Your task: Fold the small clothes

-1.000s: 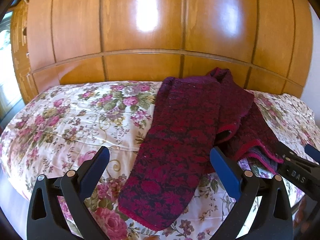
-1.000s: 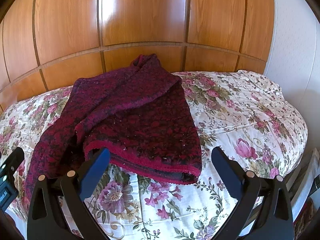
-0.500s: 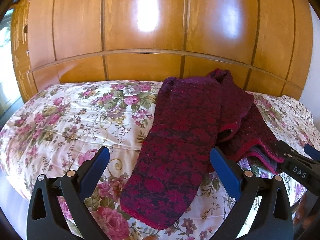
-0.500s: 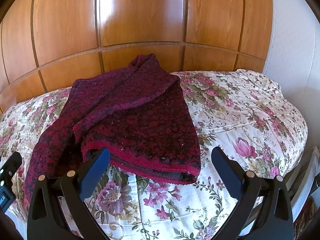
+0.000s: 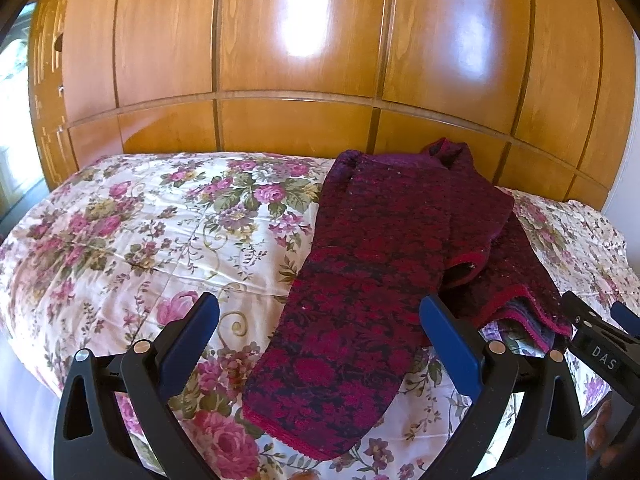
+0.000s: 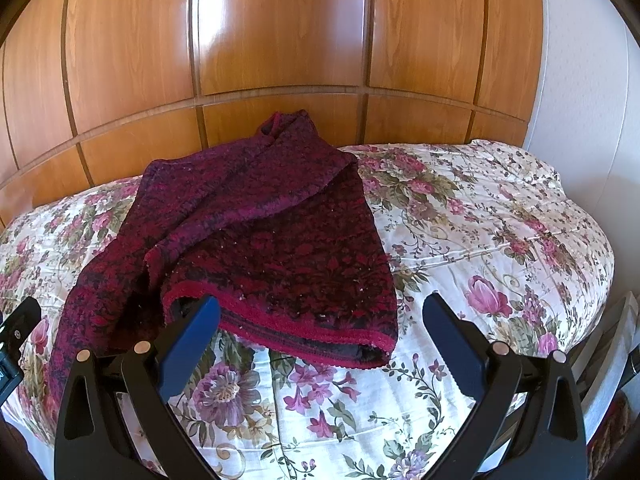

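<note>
Barely shifting since before, we are hovering both wide-open, empty hand-held grippers, left (image 5: 318, 328) and right (image 6: 320, 326); sweater (image 5: 372, 280) sleeve running lengthwise toward the left one.

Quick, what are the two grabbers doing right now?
Left hand-held gripper: open, holding nothing.
Right hand-held gripper: open, holding nothing.
</note>
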Available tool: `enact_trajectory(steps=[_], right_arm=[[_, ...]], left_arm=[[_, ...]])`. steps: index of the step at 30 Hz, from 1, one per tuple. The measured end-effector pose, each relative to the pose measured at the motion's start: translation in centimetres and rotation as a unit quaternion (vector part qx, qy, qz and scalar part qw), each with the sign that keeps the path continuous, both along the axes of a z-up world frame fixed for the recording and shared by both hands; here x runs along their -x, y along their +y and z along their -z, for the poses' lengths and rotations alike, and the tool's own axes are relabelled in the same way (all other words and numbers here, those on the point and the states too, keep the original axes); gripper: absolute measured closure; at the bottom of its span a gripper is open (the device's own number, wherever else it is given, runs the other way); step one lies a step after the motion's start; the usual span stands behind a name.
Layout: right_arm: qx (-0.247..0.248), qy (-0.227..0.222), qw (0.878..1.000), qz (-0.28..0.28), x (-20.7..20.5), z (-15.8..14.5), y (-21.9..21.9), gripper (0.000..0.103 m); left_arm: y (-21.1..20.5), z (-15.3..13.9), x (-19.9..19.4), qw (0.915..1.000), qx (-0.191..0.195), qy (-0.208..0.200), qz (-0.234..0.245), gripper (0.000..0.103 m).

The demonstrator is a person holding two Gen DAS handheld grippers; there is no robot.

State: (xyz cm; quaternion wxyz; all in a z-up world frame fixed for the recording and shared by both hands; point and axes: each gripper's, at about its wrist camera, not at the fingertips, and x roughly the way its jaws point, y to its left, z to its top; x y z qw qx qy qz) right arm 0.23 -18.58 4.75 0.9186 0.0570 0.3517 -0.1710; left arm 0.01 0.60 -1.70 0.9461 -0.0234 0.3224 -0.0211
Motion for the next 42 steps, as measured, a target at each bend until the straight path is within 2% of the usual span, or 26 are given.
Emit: enact_trajectory(steps=[12,16,18,24,28,30,32,34,37,39,40,41,42], right_arm=[[0.001,0.003,1.000,-0.002,0.0,0.1,0.1,0.002],[-0.001,0.006,1.000,-0.003,-0.1,0.3,0.0,0.002],[-0.006,0.010,1.000,-0.005,-0.2,0.5,-0.2,0.002],[-0.066,0.015,0.997,-0.033,-0.6,1.1,-2.3,0.002],[-0.149,0.003,0.988,-0.047,-1.0,0.6,-5.2,0.002],[-0.187,0.001,0.980,-0.066,-1.4,0.2,-5.9,0.009],[-0.213,0.001,0.972,-0.095,-2.4,-0.2,-5.6,0.023],[-0.235,0.005,0.964,-0.121,-3.4,-0.4,-4.9,0.031],[-0.257,0.011,0.955,-0.148,-5.4,-0.1,-3.6,0.033],[-0.270,0.020,0.950,-0.155,-7.1,0.5,-2.9,0.034],[-0.275,0.028,0.948,-0.160,-8.2,1.0,-2.4,0.035],[-0.277,0.034,0.946,-0.164,-9.0,1.3,-2.0,0.036],[-0.279,0.041,0.944,-0.171,-9.7,1.5,-1.4,0.037]], left_arm=[[-0.4,0.3,0.1,0.9998,-0.004,0.010,0.019,0.004],[-1.0,0.7,0.3,0.9984,-0.009,0.017,0.054,0.004],[-1.7,1.4,0.5,0.9963,-0.023,0.027,0.078,0.004],[-2.9,3.9,1.4,0.9874,-0.074,0.045,0.132,0.004],[-2.5,5.5,1.1,0.9838,-0.102,0.059,0.136,0.004],[-2.3,6.3,0.8,0.9816,-0.112,0.071,0.138,0.011],[-2.2,7.1,0.6,0.9800,-0.117,0.081,0.139,0.016],[-2.1,7.4,0.7,0.9798,-0.127,0.079,0.132,0.023],[-1.3,7.4,0.4,0.9828,-0.113,0.081,0.122,0.039],[-0.6,7.0,0.2,0.9856,-0.095,0.079,0.116,0.058],[-0.3,6.8,0.1,0.9868,-0.084,0.078,0.115,0.064],[0.1,6.4,0.0,0.9879,-0.070,0.077,0.115,0.076],[0.4,6.1,-0.2,0.9888,-0.059,0.076,0.114,0.079]])
